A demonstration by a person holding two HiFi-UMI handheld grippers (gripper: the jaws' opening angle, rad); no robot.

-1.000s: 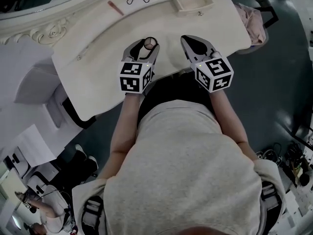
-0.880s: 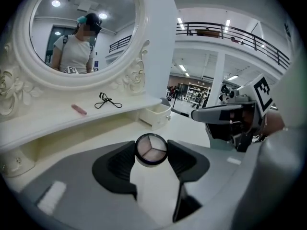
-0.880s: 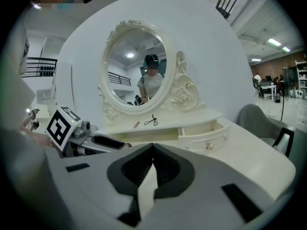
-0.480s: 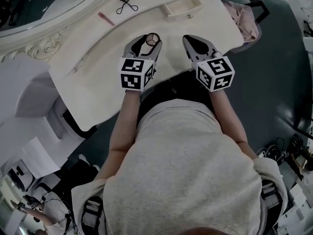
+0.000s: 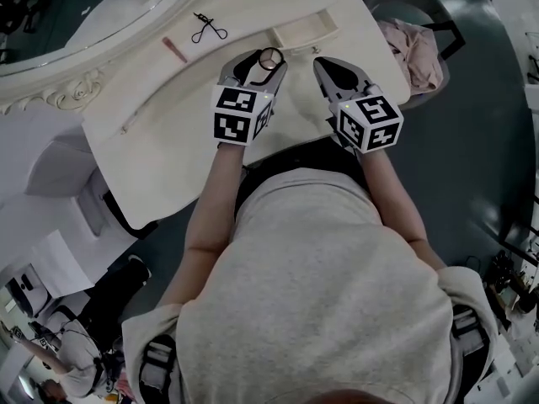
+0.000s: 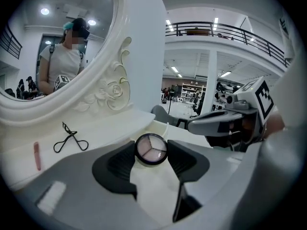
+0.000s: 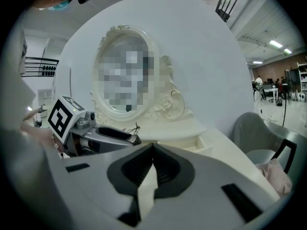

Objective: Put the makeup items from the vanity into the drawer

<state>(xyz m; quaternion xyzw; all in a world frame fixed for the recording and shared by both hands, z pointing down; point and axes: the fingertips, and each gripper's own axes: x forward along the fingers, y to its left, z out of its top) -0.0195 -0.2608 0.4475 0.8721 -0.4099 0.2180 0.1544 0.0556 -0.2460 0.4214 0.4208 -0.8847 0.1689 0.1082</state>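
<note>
A round eyeshadow compact (image 5: 270, 58) sits between the jaws of my left gripper (image 5: 267, 61), which is shut on it just above the white vanity top (image 5: 168, 154). The left gripper view shows the compact (image 6: 150, 149) face up, with a pad against each side. The small open drawer (image 5: 305, 29) lies just beyond and to the right of it. My right gripper (image 5: 321, 64) hovers beside the left one with its jaws together and nothing in them. A black eyelash curler (image 5: 208, 29) and a pink stick (image 5: 174, 50) lie on the vanity further left, near the mirror.
An ornate white mirror frame (image 5: 76, 87) runs along the vanity's far left side. A pink cloth (image 5: 413, 53) lies on a chair to the right of the vanity. White furniture (image 5: 59, 162) stands at the left.
My left gripper has carried the compact forward across the vanity, closer to the open drawer. The right gripper has kept its place beside it, still shut.
</note>
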